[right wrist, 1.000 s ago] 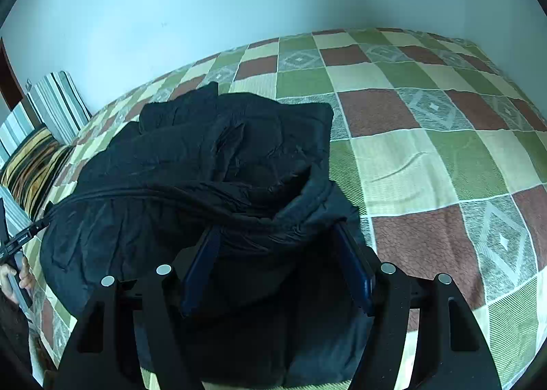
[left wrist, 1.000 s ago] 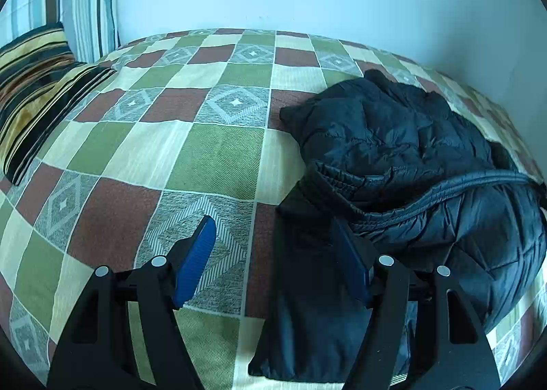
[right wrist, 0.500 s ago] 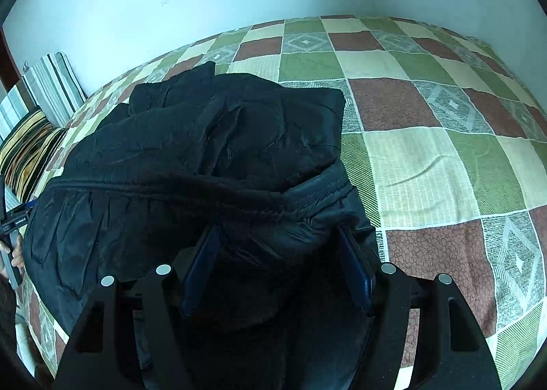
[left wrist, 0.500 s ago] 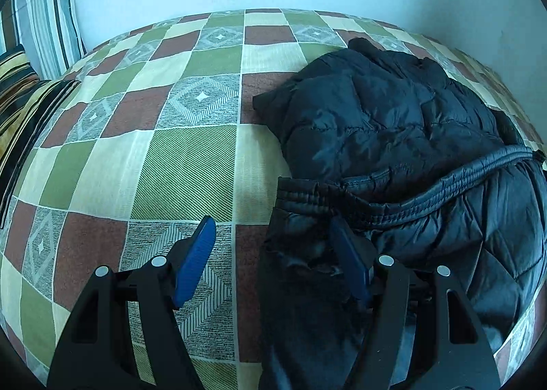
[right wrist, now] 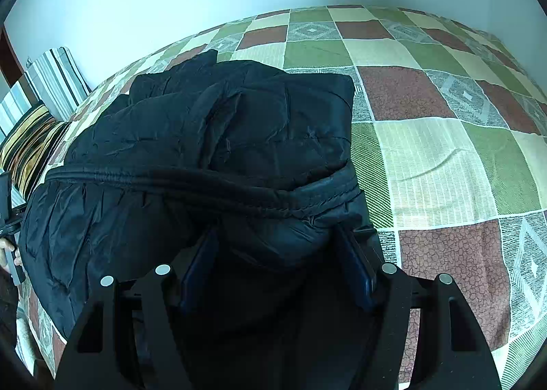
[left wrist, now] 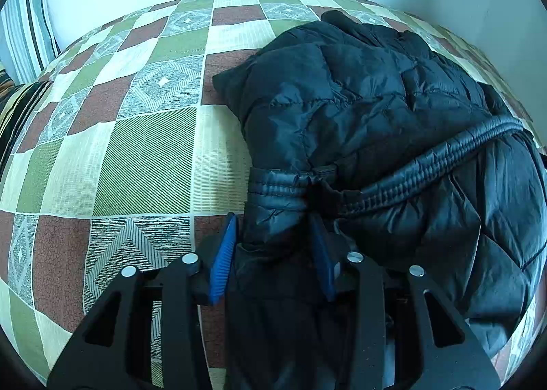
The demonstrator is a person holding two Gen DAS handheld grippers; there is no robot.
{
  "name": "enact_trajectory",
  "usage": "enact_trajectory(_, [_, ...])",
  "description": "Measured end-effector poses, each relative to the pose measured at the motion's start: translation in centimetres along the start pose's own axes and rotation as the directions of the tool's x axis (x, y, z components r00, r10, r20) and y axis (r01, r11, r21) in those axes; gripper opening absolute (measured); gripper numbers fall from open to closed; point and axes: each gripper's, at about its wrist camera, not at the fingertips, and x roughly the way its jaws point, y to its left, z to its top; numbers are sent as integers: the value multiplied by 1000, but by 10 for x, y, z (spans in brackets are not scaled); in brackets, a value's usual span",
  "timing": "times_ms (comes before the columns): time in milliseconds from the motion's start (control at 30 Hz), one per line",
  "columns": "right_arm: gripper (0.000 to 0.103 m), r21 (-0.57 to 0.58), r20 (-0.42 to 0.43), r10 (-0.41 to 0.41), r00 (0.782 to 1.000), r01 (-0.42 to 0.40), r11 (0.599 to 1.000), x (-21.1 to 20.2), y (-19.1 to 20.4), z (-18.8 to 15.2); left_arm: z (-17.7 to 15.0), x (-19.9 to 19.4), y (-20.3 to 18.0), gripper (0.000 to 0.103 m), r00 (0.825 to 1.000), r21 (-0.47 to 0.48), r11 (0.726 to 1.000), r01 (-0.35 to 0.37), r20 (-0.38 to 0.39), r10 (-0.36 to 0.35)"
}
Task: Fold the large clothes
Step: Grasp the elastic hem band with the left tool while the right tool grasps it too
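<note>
A black quilted jacket [left wrist: 376, 109] lies bunched on the checked bedspread [left wrist: 143, 150], its elastic hem band [left wrist: 427, 171] running across the top layer. My left gripper [left wrist: 273, 246] is closing on the jacket's near left corner, and the fabric is bunched between its blue pads [left wrist: 222, 260], which press on it. In the right wrist view the same jacket [right wrist: 222, 123] fills the left half. My right gripper [right wrist: 277, 263] stands open, its jaws wide on either side of the near right corner, just below the hem band [right wrist: 239, 198].
Striped pillows [left wrist: 30, 34] lean on the white wall at the bed's left end; a yellow-striped one [right wrist: 30, 147] lies beside them. A hand [right wrist: 7, 246] shows at the left edge of the right wrist view. Bare bedspread [right wrist: 427, 150] stretches to the right of the jacket.
Both grippers have sunk toward the jacket. The left one slid right over the jacket's corner and narrowed its jaws onto the fabric. The right gripper's jaws kept their width.
</note>
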Motion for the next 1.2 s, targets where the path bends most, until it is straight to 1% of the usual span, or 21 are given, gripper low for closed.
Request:
enact_trajectory(100, [68, 0, -2, 9, 1000, -9, 1000, 1, -2, 1, -1, 0, -5, 36, 1000, 17, 1000, -11, -1, 11])
enact_trajectory(233, [68, -2, 8, 22, 1000, -22, 1000, -2, -5, 3, 0, -2, -12, 32, 999, 61, 997, -47, 2, 47])
enact_trajectory(300, [68, -10, 14, 19, 1000, -19, 1000, -6, -5, 5, 0, -3, -14, 28, 998, 76, 995, -61, 7, 61])
enact_trajectory(400, [68, -33, 37, 1, 999, 1, 999, -14, -5, 8, -1, -5, -16, 25, 997, 92, 993, -81, 19, 79])
enact_trajectory(533, [68, -56, 54, -23, 998, 26, 998, -18, -9, 14, -1, -4, -16, 25, 996, 94, 992, -88, 22, 86])
enact_trajectory(633, [69, -46, 54, -10, 998, 13, 999, -18, -12, 16, -1, -4, -17, 25, 995, 97, 990, -97, 25, 95])
enact_trajectory(733, [69, -50, 75, -9, 997, 13, 999, -24, -14, 16, -2, -4, -19, 26, 994, 103, 989, -108, 25, 106])
enact_trajectory(767, [73, -49, 82, -10, 997, 14, 999, -26, -15, 16, -2, -4, -19, 26, 994, 102, 989, -108, 23, 106])
enact_trajectory(833, [77, -48, 94, -23, 995, 28, 998, -27, -18, 17, -1, -4, -18, 27, 995, 98, 990, -103, 21, 101])
enact_trajectory(933, [76, -23, 54, -1, 999, 2, 1000, -19, -27, 19, -1, -4, -16, 27, 995, 92, 991, -94, 24, 92])
enact_trajectory(967, [69, -16, 35, 19, 999, -18, 1000, -14, -28, 19, -1, -4, -16, 26, 996, 90, 992, -93, 26, 91])
enact_trajectory(1033, [53, -19, 21, 10, 1000, -9, 1000, -9, -27, 18, -2, -5, -16, 25, 995, 87, 992, -95, 33, 92])
enact_trajectory(1067, [45, -22, 29, -2, 1000, 3, 1000, -9, -25, 17, -3, -6, -17, 23, 995, 89, 991, -98, 38, 95])
enact_trajectory(1100, [41, -27, 39, -2, 999, 3, 1000, -10, -22, 15, -4, -7, -18, 19, 994, 92, 990, -104, 45, 100])
enact_trajectory(1167, [26, -43, 65, -11, 998, 14, 999, -14, -16, 12, -5, -10, -19, 15, 992, 95, 989, -115, 57, 110])
enact_trajectory(1200, [23, -53, 79, -18, 997, 22, 998, -17, -13, 10, -5, -12, -20, 13, 991, 92, 988, -121, 68, 115])
